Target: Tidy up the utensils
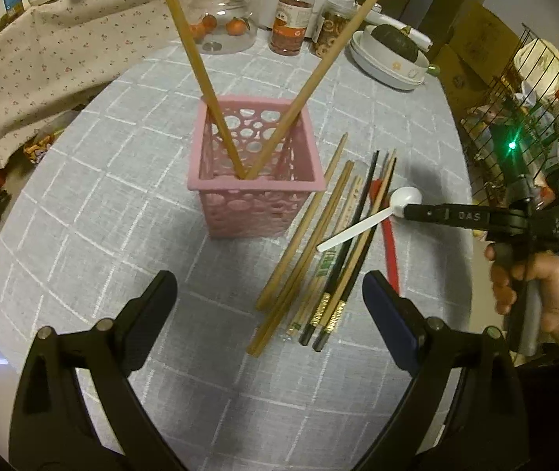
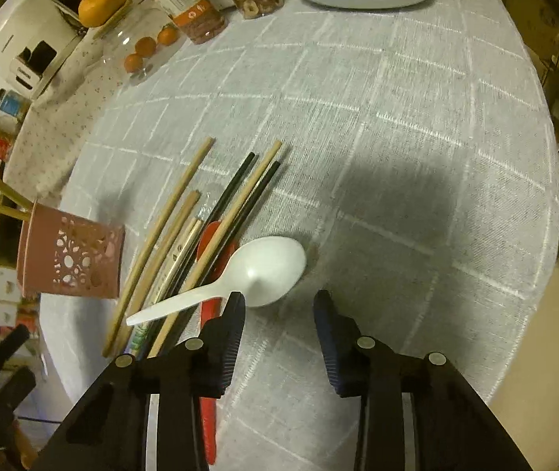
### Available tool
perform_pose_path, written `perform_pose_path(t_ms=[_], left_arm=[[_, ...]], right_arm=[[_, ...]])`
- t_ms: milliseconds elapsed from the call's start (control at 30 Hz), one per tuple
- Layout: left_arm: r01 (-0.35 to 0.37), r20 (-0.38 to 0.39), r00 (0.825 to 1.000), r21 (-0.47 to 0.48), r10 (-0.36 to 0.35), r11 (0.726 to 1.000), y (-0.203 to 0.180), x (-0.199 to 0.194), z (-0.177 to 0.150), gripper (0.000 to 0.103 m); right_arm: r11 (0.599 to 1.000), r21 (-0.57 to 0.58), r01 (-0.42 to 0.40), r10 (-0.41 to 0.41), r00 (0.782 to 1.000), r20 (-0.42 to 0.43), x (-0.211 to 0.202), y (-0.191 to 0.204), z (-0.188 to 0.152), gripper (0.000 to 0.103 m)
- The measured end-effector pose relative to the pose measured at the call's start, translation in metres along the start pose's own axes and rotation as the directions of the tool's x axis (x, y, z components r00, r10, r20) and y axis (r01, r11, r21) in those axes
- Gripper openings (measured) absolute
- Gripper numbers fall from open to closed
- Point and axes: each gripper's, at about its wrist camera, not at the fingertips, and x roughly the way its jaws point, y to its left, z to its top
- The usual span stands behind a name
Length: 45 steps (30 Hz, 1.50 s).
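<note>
A grey checked tablecloth [image 1: 122, 180] carries a pink perforated basket [image 1: 255, 192] holding two wooden chopsticks [image 1: 201, 66]. Beside it lies a loose bundle of chopsticks [image 1: 318, 251], with a white plastic spoon [image 2: 255, 271] across them. The right gripper [image 2: 279, 306] sits spread at the spoon's bowl, not pinching it. The left gripper [image 1: 269, 294] hovers wide apart, empty.

It was a lived-in home dining corner: a checked grey cloth covered the tabletop [image 1: 122, 204], crowded at its far edge with food jars [image 1: 293, 15], stacked bowls [image 1: 389, 64], tangerines [image 2: 146, 45] and cardboard boxes [image 1: 471, 39] behind.
</note>
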Motion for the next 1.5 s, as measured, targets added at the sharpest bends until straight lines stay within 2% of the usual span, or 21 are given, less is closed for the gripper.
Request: perform_pose_path(t_ms=[200, 233, 267, 300, 333, 533, 667, 767, 800, 833, 867, 900, 1000, 1100, 1200, 1267, 1367, 1400, 1467, 1500], left_arm=[[0.001, 0.017, 1.000, 0.018, -0.001, 1.000, -0.002, -0.003, -0.001, 0.094], [0.000, 0.020, 1.000, 0.021, 0.000, 1.000, -0.002, -0.003, -0.001, 0.094], [-0.001, 0.022, 1.000, 0.023, 0.000, 1.000, -0.002, -0.004, -0.001, 0.094], [-0.002, 0.024, 1.000, 0.026, 0.001, 1.000, -0.002, -0.004, -0.001, 0.093], [-0.003, 0.026, 1.000, 0.028, 0.002, 1.000, -0.002, -0.005, -0.001, 0.093], [0.014, 0.068, 0.998, 0.047, -0.017, 0.999, -0.009, -0.020, 0.000, 0.090], [0.017, 0.095, 0.995, 0.098, -0.026, 0.995, -0.022, -0.028, 0.000, 0.087], [0.014, 0.114, 0.993, 0.127, -0.029, 0.992, -0.032, -0.032, 0.002, 0.087], [0.018, 0.114, 0.993, 0.135, -0.033, 0.991, -0.035, -0.032, 0.002, 0.087], [0.018, 0.114, 0.993, 0.140, -0.034, 0.990, -0.037, -0.032, 0.002, 0.087], [0.015, 0.114, 0.993, 0.146, -0.032, 0.989, -0.038, -0.031, 0.002, 0.087], [0.009, 0.111, 0.994, 0.155, -0.027, 0.988, -0.040, -0.030, 0.002, 0.087], [-0.004, 0.103, 0.995, 0.165, -0.014, 0.986, -0.039, -0.027, 0.001, 0.087], [-0.017, 0.096, 0.995, 0.166, 0.001, 0.986, -0.034, -0.026, 0.000, 0.087], [-0.020, 0.088, 0.996, 0.164, 0.006, 0.986, -0.028, -0.026, -0.001, 0.087], [-0.021, 0.084, 0.996, 0.164, 0.007, 0.986, -0.024, -0.027, -0.003, 0.087], [-0.022, 0.080, 0.997, 0.165, 0.009, 0.986, -0.020, -0.027, -0.004, 0.087], [-0.022, 0.080, 0.997, 0.164, 0.009, 0.986, -0.019, -0.028, -0.004, 0.087], [-0.018, 0.080, 0.997, 0.160, 0.006, 0.987, -0.018, -0.028, -0.005, 0.087], [-0.018, 0.080, 0.997, 0.160, 0.005, 0.987, -0.018, -0.029, -0.005, 0.087]], right_arm=[[0.996, 0.068, -0.050, 0.048, 0.998, 0.027, 0.002, -0.005, 0.002, 0.034], [0.995, 0.082, -0.054, 0.052, 0.998, 0.029, 0.003, -0.006, 0.003, 0.030], [0.994, 0.094, -0.057, 0.055, 0.998, 0.023, 0.005, -0.007, 0.004, 0.016], [0.993, 0.105, -0.062, 0.060, 0.998, 0.020, 0.006, -0.009, 0.004, 0.009], [0.991, 0.117, -0.071, 0.070, 0.997, 0.015, 0.007, -0.010, 0.004, 0.007], [0.997, 0.055, -0.047, 0.045, 0.999, 0.027, -0.012, -0.001, 0.006, 0.004], [0.999, 0.046, -0.019, 0.017, 0.999, 0.051, -0.036, -0.005, 0.004, 0.003], [0.997, 0.074, 0.002, -0.005, 0.999, 0.045, -0.040, -0.012, 0.001, 0.007], [0.996, 0.084, 0.001, -0.004, 0.999, 0.035, -0.038, -0.013, 0.001, 0.013], [0.995, 0.098, -0.006, 0.004, 1.000, 0.013, -0.034, -0.013, 0.001, 0.021], [0.995, 0.102, -0.008, 0.008, 1.000, 0.000, -0.030, -0.011, 0.000, 0.040], [0.995, 0.097, -0.004, 0.004, 1.000, 0.000, -0.028, -0.009, 0.000, 0.049], [0.999, 0.041, 0.023, -0.023, 1.000, -0.008, -0.019, 0.005, 0.002, 0.049], [0.999, 0.040, 0.029, -0.028, 0.999, -0.034, -0.004, 0.013, 0.004, 0.049], [0.997, 0.036, 0.071, -0.069, 0.996, -0.052, 0.013, 0.019, 0.006, 0.049], [0.995, 0.002, 0.102, -0.102, 0.994, -0.026, 0.015, 0.029, 0.008, 0.049], [0.984, -0.048, 0.173, -0.173, 0.985, -0.006, 0.020, 0.041, 0.008, 0.042], [0.976, -0.066, 0.206, -0.206, 0.979, 0.005, 0.020, 0.044, 0.008, 0.030], [0.983, -0.058, 0.173, -0.174, 0.985, -0.009, 0.022, 0.041, 0.009, 0.009], [0.986, -0.047, 0.159, -0.159, 0.987, -0.009, 0.020, 0.038, 0.009, 0.007]])
